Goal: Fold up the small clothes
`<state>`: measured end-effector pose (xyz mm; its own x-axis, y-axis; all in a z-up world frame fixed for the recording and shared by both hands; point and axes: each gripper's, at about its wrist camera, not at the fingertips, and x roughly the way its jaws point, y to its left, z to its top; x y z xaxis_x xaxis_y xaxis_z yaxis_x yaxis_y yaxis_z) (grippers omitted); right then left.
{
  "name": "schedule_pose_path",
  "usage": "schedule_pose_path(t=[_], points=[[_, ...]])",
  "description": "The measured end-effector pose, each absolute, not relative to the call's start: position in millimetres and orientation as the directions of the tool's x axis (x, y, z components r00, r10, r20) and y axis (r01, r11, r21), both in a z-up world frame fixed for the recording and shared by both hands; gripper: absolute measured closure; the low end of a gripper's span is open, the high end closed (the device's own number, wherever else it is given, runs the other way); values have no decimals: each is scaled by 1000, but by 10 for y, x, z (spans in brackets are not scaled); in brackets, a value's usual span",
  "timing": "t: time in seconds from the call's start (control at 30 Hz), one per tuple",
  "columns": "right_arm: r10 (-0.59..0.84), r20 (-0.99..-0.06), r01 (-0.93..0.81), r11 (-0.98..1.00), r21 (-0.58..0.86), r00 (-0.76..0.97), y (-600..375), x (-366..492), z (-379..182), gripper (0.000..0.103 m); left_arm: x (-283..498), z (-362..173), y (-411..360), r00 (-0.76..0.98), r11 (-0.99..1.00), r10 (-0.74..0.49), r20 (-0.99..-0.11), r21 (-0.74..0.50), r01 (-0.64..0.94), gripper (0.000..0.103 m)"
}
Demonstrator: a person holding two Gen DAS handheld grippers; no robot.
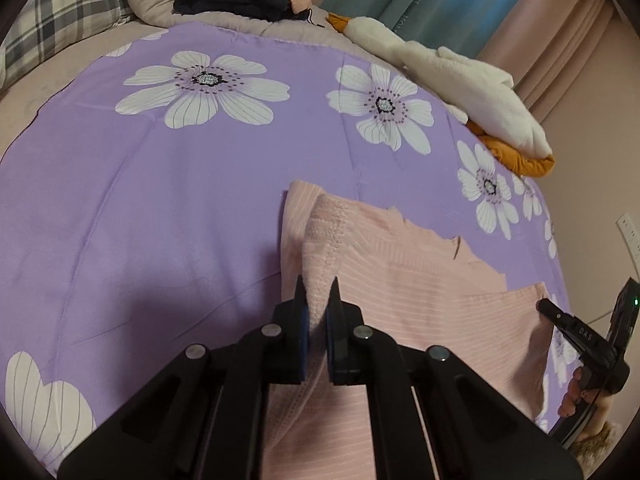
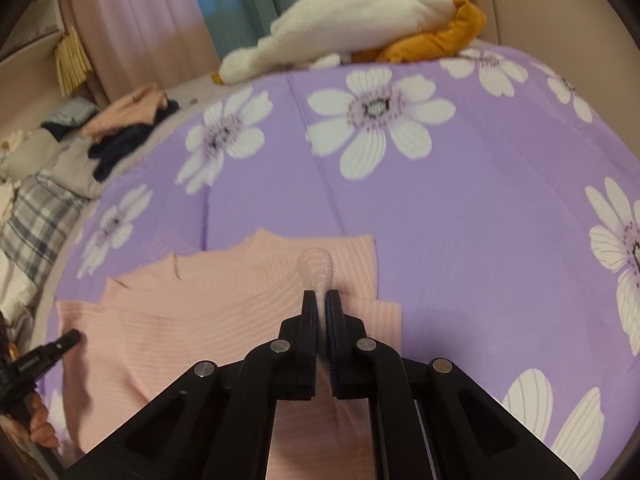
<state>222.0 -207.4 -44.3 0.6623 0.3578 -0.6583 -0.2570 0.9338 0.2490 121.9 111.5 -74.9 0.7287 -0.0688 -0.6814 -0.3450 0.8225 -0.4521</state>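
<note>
Fingers [image 1: 335, 296] of my left gripper [image 1: 317, 294] clench a bunched edge of the pink garment [image 1: 420, 280]. My right gripper [image 2: 321, 300] likewise pinches a fold. Garment lies on the purple floral bed sheet [image 1: 160, 200].

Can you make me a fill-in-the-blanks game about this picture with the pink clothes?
1. The left gripper is shut on the pink ribbed garment, which has the colour ____.
2. The bedsheet under it is purple with white ____.
3. The right gripper pinches a fold of the same ____.
4. At the bed's far edge a white plush toy lies on something ____ coloured.

Missing words: pink; flowers; garment; orange
</note>
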Motion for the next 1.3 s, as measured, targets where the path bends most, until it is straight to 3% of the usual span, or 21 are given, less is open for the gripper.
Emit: schedule_pose_path(t=[0.43, 0.67, 0.93, 1.3], points=[[398, -566, -276, 916, 291, 722, -2223, 2005, -52, 96, 1067, -374, 1087, 786, 831, -82, -613, -477, -285, 98], [366, -569, -268, 930, 252, 736, -2201, 2202, 53, 96, 1310, -206, 1174, 798, 851, -63, -599, -450, -270, 98], [338, -623, -233, 941, 247, 706, -2127, 2685, -125, 96, 1755, -309, 1314, 777, 849, -76, -625, -449, -278, 98], [274, -768, -153, 962, 228, 579, -2118, 3103, -807, 96, 2164, -916, 1389, 652, 854, -62, -756, -378, -357, 97]])
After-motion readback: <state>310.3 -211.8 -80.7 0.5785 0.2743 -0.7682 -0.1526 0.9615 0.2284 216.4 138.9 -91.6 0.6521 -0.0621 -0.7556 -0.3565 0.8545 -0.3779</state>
